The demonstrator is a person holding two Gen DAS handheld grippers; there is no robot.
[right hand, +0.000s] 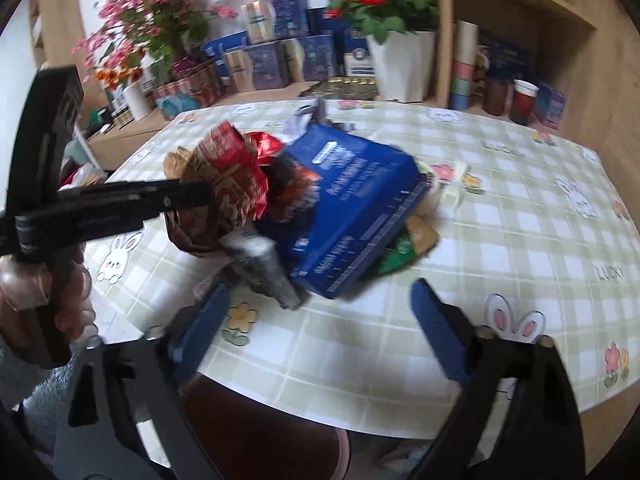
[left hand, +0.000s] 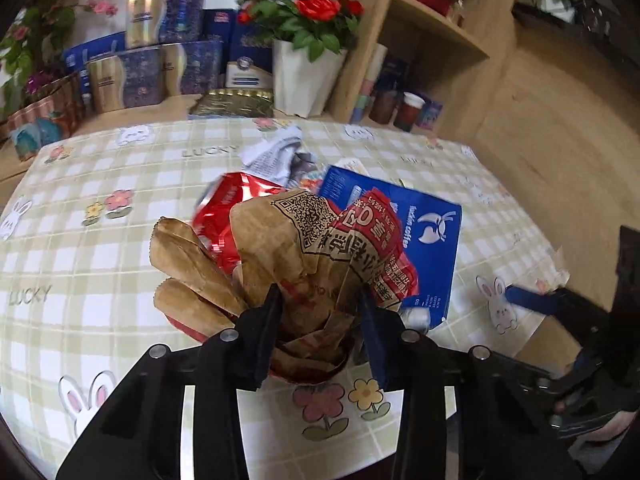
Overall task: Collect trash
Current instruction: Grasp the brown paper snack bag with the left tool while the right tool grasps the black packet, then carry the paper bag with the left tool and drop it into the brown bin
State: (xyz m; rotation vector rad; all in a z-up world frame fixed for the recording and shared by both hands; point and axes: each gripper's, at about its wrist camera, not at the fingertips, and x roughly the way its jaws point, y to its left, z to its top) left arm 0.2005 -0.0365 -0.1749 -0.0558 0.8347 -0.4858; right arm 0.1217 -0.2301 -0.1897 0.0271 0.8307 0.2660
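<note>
A heap of trash lies on the checked tablecloth (left hand: 80, 240). My left gripper (left hand: 320, 300) is shut on a crumpled brown paper bag (left hand: 276, 240) with red print, which sticks up out of a red-rimmed paper cup (left hand: 308, 372). Behind it lie a red foil wrapper (left hand: 224, 208), crumpled newspaper (left hand: 276, 156) and a flattened blue coffee box (left hand: 420, 232). In the right wrist view my right gripper (right hand: 320, 320) stands open just short of the blue box (right hand: 352, 200). A silvery wrapper (right hand: 264, 268) pokes toward the gap. The left gripper (right hand: 204, 196) reaches in from the left onto the bag (right hand: 224, 184).
A white pot of red roses (left hand: 304, 76), blue gift boxes (left hand: 160, 68) and a wooden shelf with paper cups (left hand: 408, 108) stand behind the table. The table's near edge (right hand: 360, 424) runs under my right gripper. A hand (right hand: 40, 292) holds the left gripper's handle.
</note>
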